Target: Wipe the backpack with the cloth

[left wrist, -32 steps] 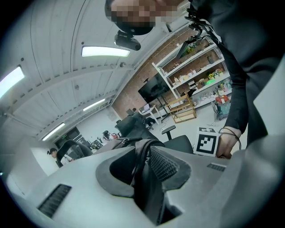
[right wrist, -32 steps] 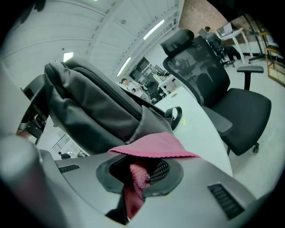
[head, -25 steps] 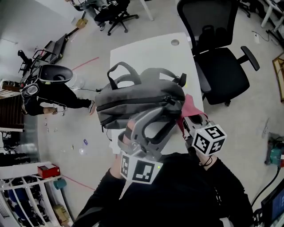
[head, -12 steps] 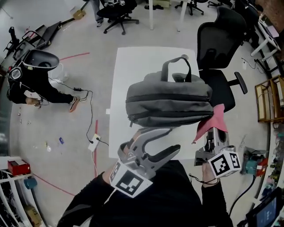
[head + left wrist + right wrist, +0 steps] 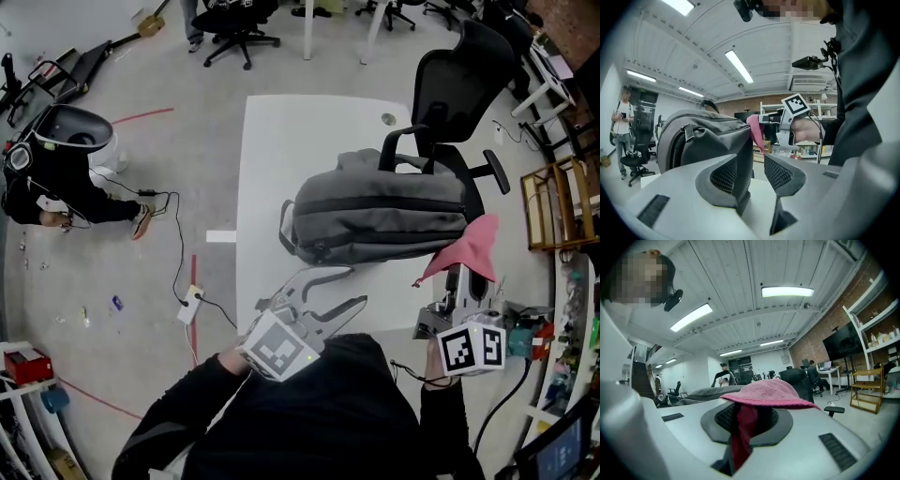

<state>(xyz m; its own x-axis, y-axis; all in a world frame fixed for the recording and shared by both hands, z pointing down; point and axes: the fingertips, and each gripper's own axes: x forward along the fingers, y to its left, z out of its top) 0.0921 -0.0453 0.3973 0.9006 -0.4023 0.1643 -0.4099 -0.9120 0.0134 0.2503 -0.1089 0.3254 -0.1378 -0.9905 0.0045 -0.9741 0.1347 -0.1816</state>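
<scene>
Counter, white, stands on a grey floor in an office room, with a black office chair at its far right. The person's dark sleeves hide its near edge. The grey backpack lies on the counter's right part, long axis left to right, with a strap loop at its left end. The left gripper has empty, spread fingers that have just been closing. The right gripper pinches the pink cloth between its fingers, beside the backpack's right end.

Grey backpack lying on its side on the table, pink cloth pinched in the right gripper at its end
</scene>
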